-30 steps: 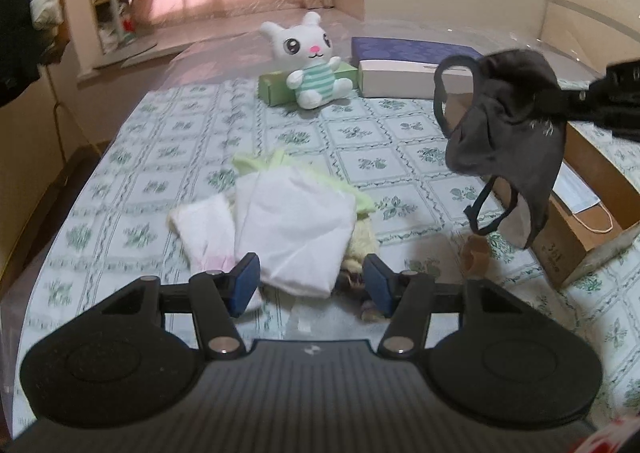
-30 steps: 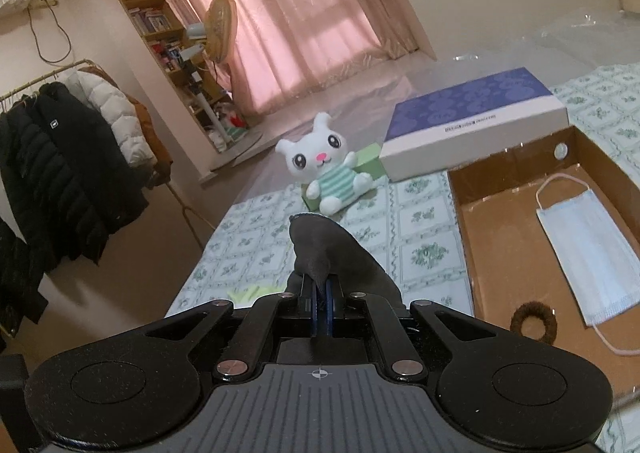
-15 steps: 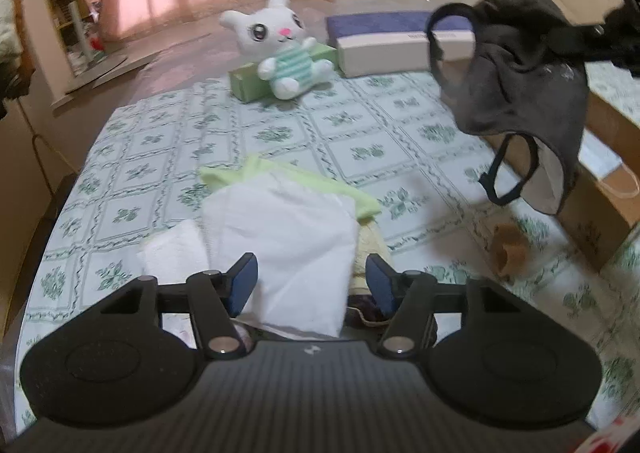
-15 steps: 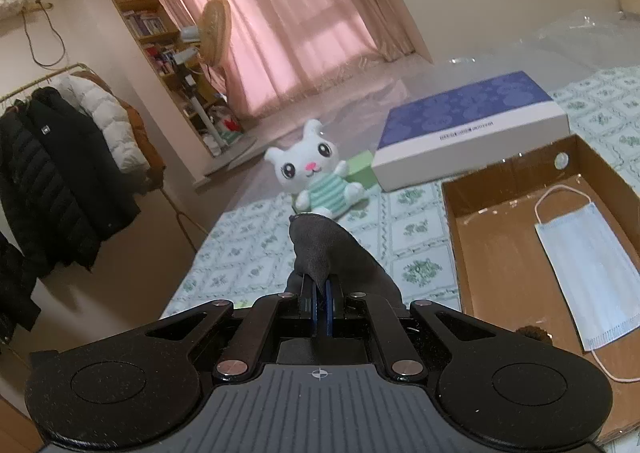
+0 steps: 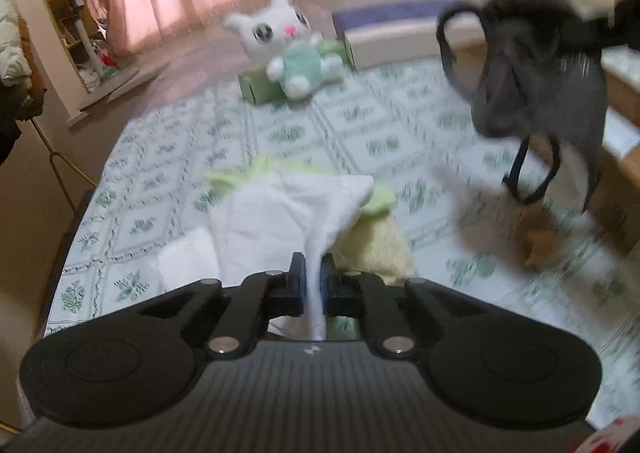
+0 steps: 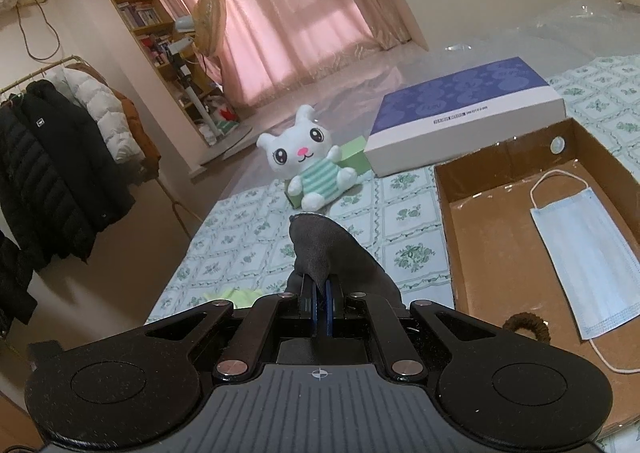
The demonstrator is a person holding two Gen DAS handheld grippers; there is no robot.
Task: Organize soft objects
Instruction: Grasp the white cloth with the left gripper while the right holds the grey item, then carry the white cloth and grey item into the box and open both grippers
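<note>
My left gripper (image 5: 313, 285) is shut on a white cloth (image 5: 280, 221) that lies over a light green cloth (image 5: 378, 201) and a pale yellow fuzzy item (image 5: 376, 249) on the patterned bed. My right gripper (image 6: 319, 307) is shut on a dark grey fabric mask (image 6: 324, 249), held in the air. In the left wrist view the mask (image 5: 536, 101) hangs at the upper right, its straps dangling beside the cardboard box. The box (image 6: 472, 213) holds a blue face mask (image 6: 580, 257) and a brown scrunchie (image 6: 526, 327).
A white bunny plush (image 6: 310, 161) sits against a green box (image 6: 352, 157), beside a purple and white flat box (image 6: 464, 113). A tan object (image 5: 538, 237) lies on the bed near the cardboard box. Coats (image 6: 60, 173) hang on a rack left of the bed.
My left gripper has closed on the white cloth and pulled a fold of it up. My right gripper, still holding the grey mask, has shifted slightly towards the box.
</note>
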